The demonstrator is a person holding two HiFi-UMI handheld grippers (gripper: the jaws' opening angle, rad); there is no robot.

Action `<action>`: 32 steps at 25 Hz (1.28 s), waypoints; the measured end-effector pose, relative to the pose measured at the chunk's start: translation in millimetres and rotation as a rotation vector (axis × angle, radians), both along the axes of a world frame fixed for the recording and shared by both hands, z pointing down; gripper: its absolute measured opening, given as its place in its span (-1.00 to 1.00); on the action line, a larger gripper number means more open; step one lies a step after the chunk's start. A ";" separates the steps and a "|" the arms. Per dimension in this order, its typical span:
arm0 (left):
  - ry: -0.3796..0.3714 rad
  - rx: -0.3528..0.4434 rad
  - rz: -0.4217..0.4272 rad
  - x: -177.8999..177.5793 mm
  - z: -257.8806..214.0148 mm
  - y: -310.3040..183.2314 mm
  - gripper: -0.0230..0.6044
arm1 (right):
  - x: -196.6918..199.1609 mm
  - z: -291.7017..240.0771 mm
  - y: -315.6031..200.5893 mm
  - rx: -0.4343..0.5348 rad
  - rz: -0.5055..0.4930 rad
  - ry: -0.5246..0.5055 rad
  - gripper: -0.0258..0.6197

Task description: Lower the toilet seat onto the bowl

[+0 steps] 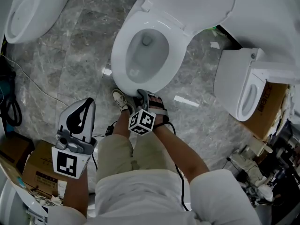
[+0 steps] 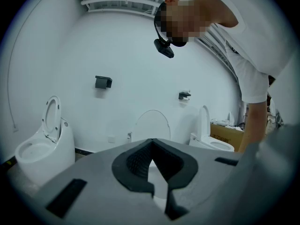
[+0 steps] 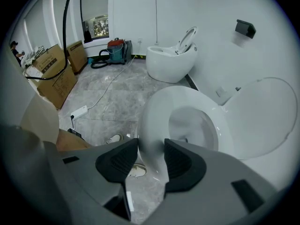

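Note:
The white toilet seat lies down over the bowl in the head view, and no gap shows between them. Its lid stands raised behind. My right gripper is at the seat's front rim, shut on it. In the right gripper view the rim runs between the two dark pads of the right gripper, with the lid upright at the right. My left gripper hangs by the person's left leg, away from the toilet. Its tips meet, with nothing held.
A second toilet stands at the far left and a third at the right. Cardboard boxes sit at the lower left, another box at the right. A cable crosses the marble floor. The person's shoe is just before the bowl.

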State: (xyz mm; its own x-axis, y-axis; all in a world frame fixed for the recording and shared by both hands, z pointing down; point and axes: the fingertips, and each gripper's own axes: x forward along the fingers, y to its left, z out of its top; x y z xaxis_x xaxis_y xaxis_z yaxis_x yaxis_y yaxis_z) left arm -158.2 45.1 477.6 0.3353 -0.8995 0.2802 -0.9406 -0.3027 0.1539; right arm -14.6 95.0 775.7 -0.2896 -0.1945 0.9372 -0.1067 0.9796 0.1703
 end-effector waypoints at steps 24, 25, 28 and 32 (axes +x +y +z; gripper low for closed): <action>-0.013 -0.041 -0.028 -13.6 17.6 15.7 -0.92 | 1.3 73.5 14.7 -0.100 -0.026 0.152 -0.42; -0.014 -0.042 -0.027 -13.8 18.1 15.3 -0.91 | 1.8 76.0 14.1 -0.101 -0.025 0.158 -0.42; -0.016 -0.049 -0.028 -16.3 20.6 16.5 -0.92 | 1.5 84.0 13.6 -0.103 -0.021 0.177 -0.43; -0.018 -0.057 -0.036 -20.9 23.7 17.4 -0.92 | -1.1 90.6 14.8 -0.124 -0.034 0.196 -0.43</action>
